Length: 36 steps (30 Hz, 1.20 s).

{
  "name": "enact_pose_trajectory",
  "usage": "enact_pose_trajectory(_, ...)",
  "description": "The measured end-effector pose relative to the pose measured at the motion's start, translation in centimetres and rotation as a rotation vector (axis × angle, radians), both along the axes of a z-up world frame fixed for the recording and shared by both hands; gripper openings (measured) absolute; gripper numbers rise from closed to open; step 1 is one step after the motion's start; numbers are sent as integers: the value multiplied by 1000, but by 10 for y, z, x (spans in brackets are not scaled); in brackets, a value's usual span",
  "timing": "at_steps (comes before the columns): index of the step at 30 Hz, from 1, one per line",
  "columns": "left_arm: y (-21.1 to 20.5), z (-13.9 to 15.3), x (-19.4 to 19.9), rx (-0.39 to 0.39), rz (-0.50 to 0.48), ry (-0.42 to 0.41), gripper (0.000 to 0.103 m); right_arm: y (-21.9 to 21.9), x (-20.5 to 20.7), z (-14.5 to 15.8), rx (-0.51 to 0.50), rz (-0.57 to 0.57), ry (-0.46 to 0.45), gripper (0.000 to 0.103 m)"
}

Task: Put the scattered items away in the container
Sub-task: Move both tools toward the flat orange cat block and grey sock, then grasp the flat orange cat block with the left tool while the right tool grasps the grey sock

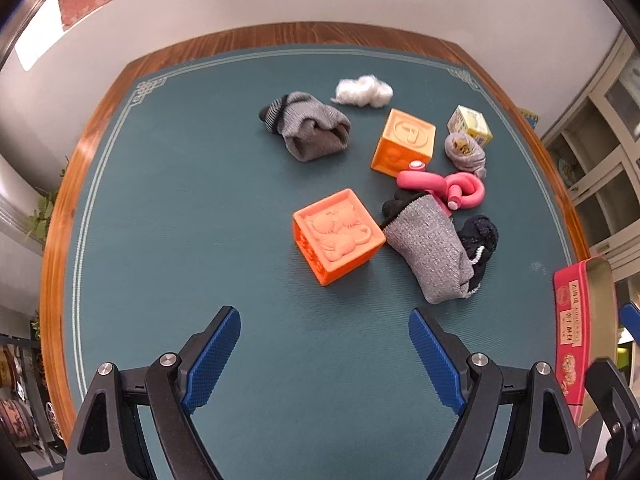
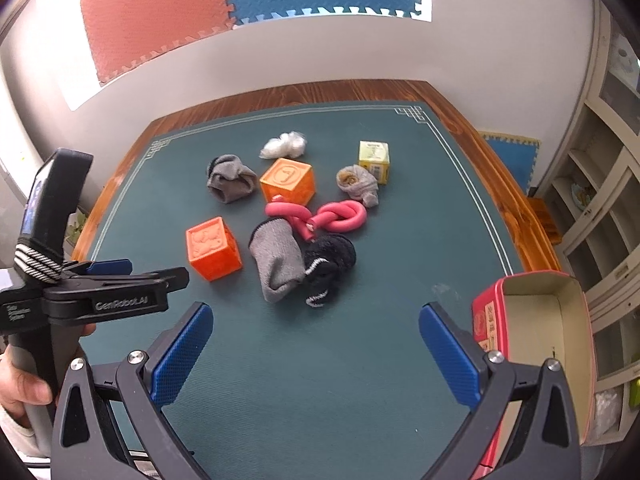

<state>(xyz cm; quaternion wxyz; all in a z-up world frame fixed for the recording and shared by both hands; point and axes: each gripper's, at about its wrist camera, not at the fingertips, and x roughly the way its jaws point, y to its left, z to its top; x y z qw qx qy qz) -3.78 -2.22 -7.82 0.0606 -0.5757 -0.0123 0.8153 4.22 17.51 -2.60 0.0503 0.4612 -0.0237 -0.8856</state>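
pointing steeply down at the green mat [image 1: 168, 208], the left gripper [image 1: 325, 346] hangs with its jaws spread wide and nothing between them. just beyond it sits the nearer orange block [image 1: 338, 236], 1 corner turned toward the jaws, so i judge it the left hand's pick. the right gripper [image 2: 316, 342], also spread and empty, sits beside the red tin [image 2: 536, 332], right of the block. beyond the block lie socks and 1 more block.
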Motion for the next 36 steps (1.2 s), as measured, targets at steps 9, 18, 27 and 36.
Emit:
enact_pose_trajectory(9, 15, -33, -38, -21, 22, -51, 88, 13, -6, -17, 7, -53, -45, 103)
enact_pose_trajectory(18, 24, -62, -76, -30, 73, -94, 88, 21, -13, -35, 22, -100, -96, 103)
enact_pose_trajectory(27, -2, -79, -81, -47, 116, -138, 88, 5, -29, -44, 40, -59, -99, 103)
enact_pose_trajectory(36, -37, -75, -77, 18, 125, -107, 88, -33, -59, -48, -7, 108, -28, 103)
